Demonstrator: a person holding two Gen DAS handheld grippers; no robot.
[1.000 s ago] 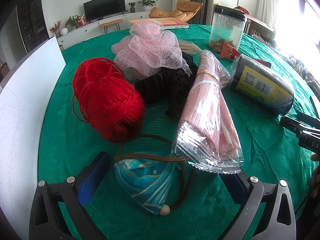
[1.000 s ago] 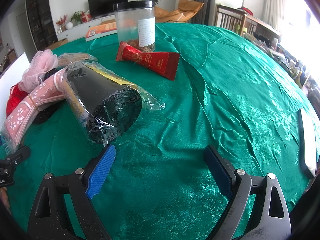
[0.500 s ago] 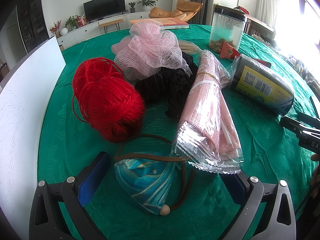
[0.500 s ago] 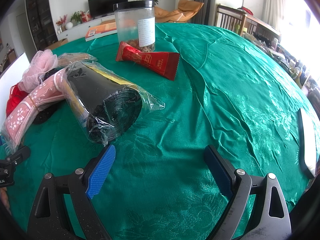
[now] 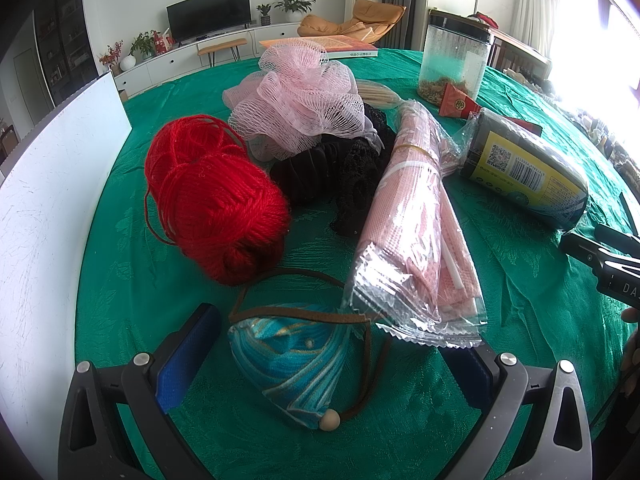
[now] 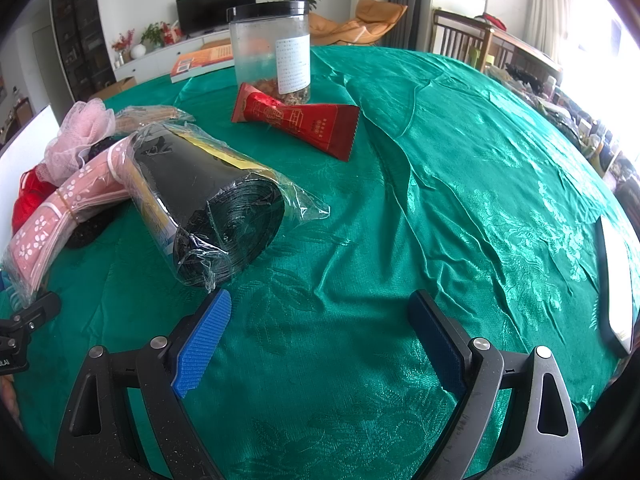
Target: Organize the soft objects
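Both jaws stand apart, gripping nothing. We set our left gripper (image 5: 334, 354) astride the blue pouch (image 5: 292, 350) — likely first pick — while our right gripper (image 6: 318, 330) idles over bare tablecloth (image 6: 460, 184), trash-bag roll (image 6: 208, 208) just beyond its left finger.

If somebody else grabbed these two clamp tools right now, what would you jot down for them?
Left gripper: jaws open, holding nothing, straddling the small turquoise striped fabric pouch with brown cord on the green tablecloth.
Right gripper: jaws open, empty, over bare cloth.
Soft things clustered together: red yarn ball, pink mesh bath pouf, black lace fabric, pink cloth in a clear plastic sleeve.
Nearby, not soft: wrapped black bag roll, red snack packet, clear jar with black lid.
Done: nothing visibly sorted. Left: everything; the pouch looks the likely first pick.
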